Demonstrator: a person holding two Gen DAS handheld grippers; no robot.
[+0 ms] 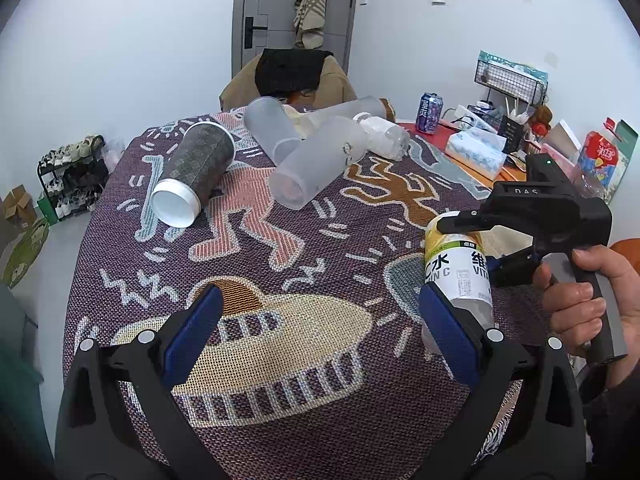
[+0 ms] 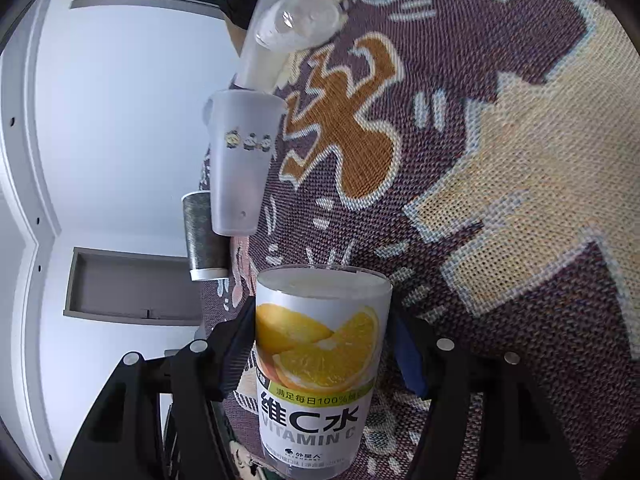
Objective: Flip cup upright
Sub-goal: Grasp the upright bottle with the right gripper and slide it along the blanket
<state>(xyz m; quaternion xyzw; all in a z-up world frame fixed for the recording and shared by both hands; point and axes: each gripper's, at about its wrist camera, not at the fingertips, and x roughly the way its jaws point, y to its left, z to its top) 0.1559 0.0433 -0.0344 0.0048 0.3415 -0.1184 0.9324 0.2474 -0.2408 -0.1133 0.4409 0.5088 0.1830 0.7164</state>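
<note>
Vitamin C bottle (image 2: 320, 364) is the task's cup here, between the right gripper's (image 1: 480, 244) jaws, which look clamped on it. Long axis steeply tilted, base up, over the patterned cloth (image 1: 280, 280). Left gripper (image 1: 320, 320) gapes wide, empty, just beside the bottle. Farther off lie the dark cup (image 1: 192, 176), frosted cups (image 1: 316, 164) and a clear bottle (image 1: 384, 136), clear of the turning path, I judge.

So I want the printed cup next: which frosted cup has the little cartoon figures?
The frosted cup lying nearest the centre, open mouth toward the left gripper; the other frosted cups behind look plain.
</note>
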